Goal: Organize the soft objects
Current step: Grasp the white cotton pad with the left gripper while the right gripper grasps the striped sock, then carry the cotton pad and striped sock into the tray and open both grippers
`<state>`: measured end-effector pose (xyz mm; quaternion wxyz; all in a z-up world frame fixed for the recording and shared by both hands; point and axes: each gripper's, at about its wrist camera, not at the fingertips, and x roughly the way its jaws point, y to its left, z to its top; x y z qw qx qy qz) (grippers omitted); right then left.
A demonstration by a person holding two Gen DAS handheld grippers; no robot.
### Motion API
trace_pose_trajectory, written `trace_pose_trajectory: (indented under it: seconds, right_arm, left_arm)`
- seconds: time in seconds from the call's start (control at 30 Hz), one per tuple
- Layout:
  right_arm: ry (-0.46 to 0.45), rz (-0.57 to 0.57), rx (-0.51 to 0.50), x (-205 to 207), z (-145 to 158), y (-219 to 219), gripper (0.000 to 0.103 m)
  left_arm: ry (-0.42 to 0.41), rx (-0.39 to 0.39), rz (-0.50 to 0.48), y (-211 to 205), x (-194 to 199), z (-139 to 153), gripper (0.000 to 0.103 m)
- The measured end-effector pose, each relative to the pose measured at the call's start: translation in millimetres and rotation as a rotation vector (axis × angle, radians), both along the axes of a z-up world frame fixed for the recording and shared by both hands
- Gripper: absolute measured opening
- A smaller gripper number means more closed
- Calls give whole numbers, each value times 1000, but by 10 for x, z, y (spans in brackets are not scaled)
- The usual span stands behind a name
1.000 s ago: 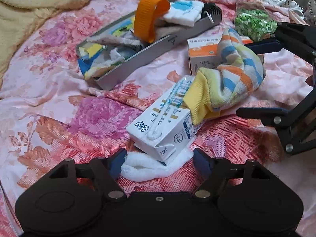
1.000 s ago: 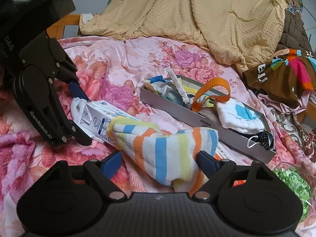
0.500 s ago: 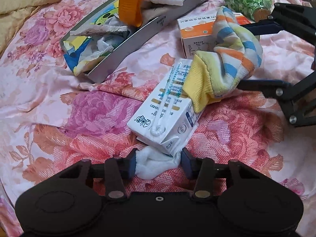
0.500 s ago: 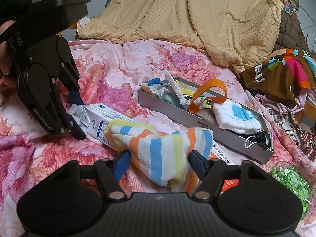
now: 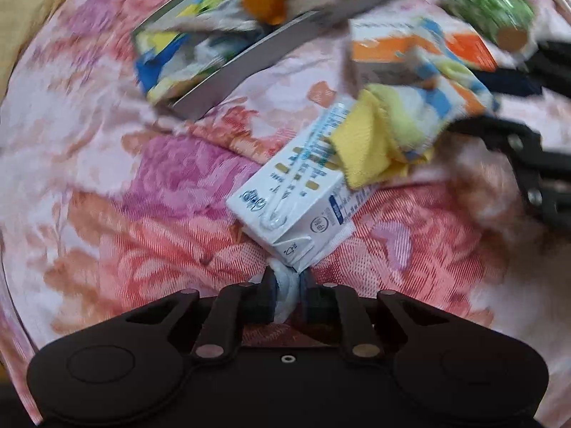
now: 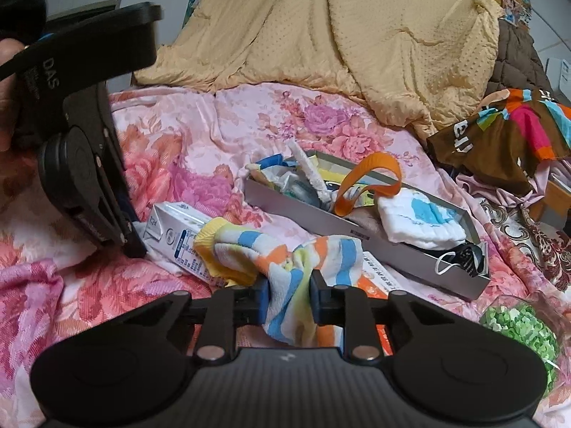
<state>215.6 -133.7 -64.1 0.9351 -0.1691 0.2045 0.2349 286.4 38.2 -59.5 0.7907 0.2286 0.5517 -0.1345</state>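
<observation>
The striped sock [image 6: 285, 267], banded in blue, orange, yellow and white, lies bunched on the bed, its yellow cuff draped over the end of a white milk carton [image 6: 178, 235]. The right gripper [image 6: 287, 297] has its fingers [image 6: 260, 296] closing on the sock's middle, and the pads already press the cloth into a pinched fold. A white cloth [image 5: 285, 287] pokes out from under the carton's near corner; the left gripper [image 5: 287, 289] is clenched on it, the fingers [image 5: 267, 290] squeezing it to a thin wad. In the left wrist view the carton [image 5: 303, 192] lies flat on the floral bedsheet [image 5: 125, 196], with the sock [image 5: 410, 121] at its far end. Just beyond the sock sits an orange and white box [image 6: 378, 278]. Further back a long grey tray [image 6: 357, 228] holds an orange strap [image 6: 371, 178], a white and blue cloth [image 6: 417, 221] and other crumpled items. A bag of green pieces [image 6: 517, 324] lies to the right, and a tan blanket [image 6: 339, 35] is heaped behind.
</observation>
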Motion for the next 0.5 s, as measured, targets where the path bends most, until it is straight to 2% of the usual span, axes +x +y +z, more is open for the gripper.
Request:
trace_pose_trajectory:
  seconds: [0.1,0.5]
  right_arm:
    - [-6,-4,9,-13,14,-25,22]
    - [-55,-23,86,-112,147,-167,20]
  left_arm:
    - [12,-41,79,20,-52,72,12]
    - [43,-48,168,-107,-322,323,10]
